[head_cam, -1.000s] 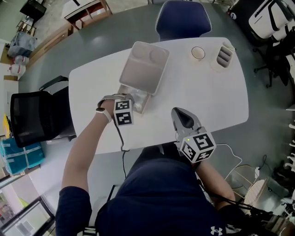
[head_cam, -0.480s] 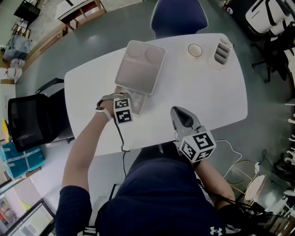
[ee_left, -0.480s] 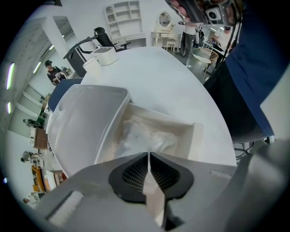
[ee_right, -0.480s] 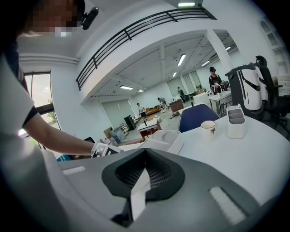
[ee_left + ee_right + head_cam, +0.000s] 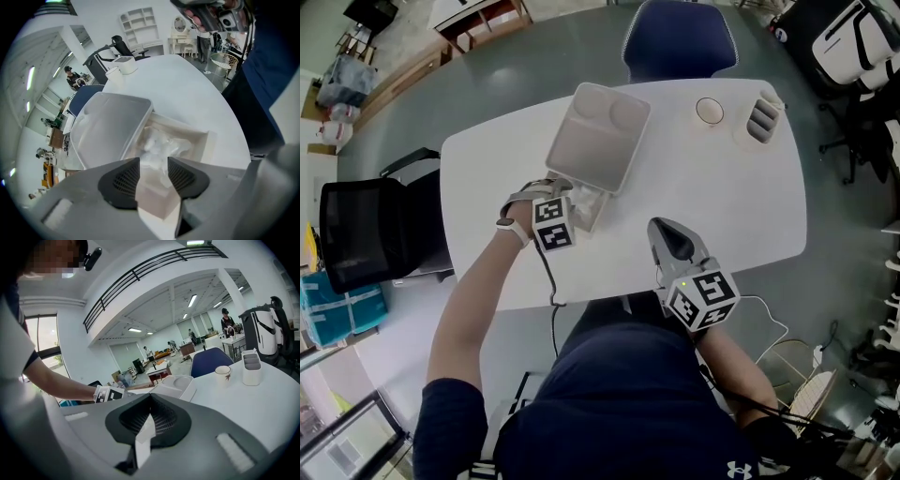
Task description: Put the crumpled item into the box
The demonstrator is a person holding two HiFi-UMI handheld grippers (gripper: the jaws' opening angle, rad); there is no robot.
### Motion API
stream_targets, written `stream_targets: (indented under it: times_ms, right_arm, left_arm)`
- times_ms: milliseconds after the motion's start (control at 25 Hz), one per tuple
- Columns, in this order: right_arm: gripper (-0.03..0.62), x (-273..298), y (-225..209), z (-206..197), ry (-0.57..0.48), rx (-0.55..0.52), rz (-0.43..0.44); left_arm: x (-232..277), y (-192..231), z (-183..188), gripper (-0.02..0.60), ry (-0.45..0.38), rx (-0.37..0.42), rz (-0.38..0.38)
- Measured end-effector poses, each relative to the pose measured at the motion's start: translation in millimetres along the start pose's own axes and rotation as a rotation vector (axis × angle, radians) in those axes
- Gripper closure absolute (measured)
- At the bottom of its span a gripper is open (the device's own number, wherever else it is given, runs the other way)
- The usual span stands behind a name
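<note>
Wad update: the crumpled item (image 5: 161, 145) is a whitish see-through bundle and it's lying inside the box (image 5: 206, 140), down on the bottom. The box is a shallow pale tray near the table's front-left part, and its lid (image 5: 598, 136) is flipped open, sticking out at 12 o'clock from the box in the head view.

The left gripper (image 5: 153, 171) hangs right over the box's near end. Its jaws are opening, with a clear gap between the dark pads. The wad shows through that gap, but the pads aren't pressing on it, so nothing's being pinched.

The right gripper (image 5: 149, 420) is well apart from all that, at about 4 o'clock from the box by the table's near edge. Its jaws are pressed together with nothing in them.

Further out on the white table (image 5: 722, 187), at roughly 1 to 2 o'clock from the box, there's a cup (image 5: 707, 111) with a slotted holder (image 5: 759, 117) just beside it. A blue chair (image 5: 680, 42) sits at the far side.
</note>
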State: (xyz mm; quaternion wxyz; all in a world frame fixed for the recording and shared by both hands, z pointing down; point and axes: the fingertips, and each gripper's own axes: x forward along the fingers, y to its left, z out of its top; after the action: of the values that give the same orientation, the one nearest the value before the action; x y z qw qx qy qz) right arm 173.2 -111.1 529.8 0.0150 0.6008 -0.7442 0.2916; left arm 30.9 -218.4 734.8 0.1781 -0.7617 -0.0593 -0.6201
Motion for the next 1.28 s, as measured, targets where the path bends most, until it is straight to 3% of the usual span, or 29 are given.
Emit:
stream_targets:
  times_ms: [240,480,800,1000,1280]
  right_arm:
    - [0.591,7.6,18.0,5.6,0.001,-0.024,0.059]
    - [0.591,12.2,43.0,8.3,0.003,-0.051,0.11]
    - [0.591,13.5,68.1,11.7,-0.021,-0.086,0.151]
    - [0.591,12.0,83.9,32.8,-0.071,-0.088,0.177]
    - [0.591,1.7,105.3,64.7,-0.149,-0.095,0.197]
  left_arm:
    - [-40.6,11.2,7.3,0.359,-0.09,-0.085,0.101]
    - [-92.6,0.5,4.4,0.359,-0.219,-0.299,0.153]
    - [-152.2,-26.4,-7.2,0.359,-0.316,-0.448,0.305]
    - [-213.7,-32.5,-11.4,0.359,-0.46,-0.595,0.454]
    - [-303.0,-41.8,-22.6,0.359,-0.673,-0.81,0.587]
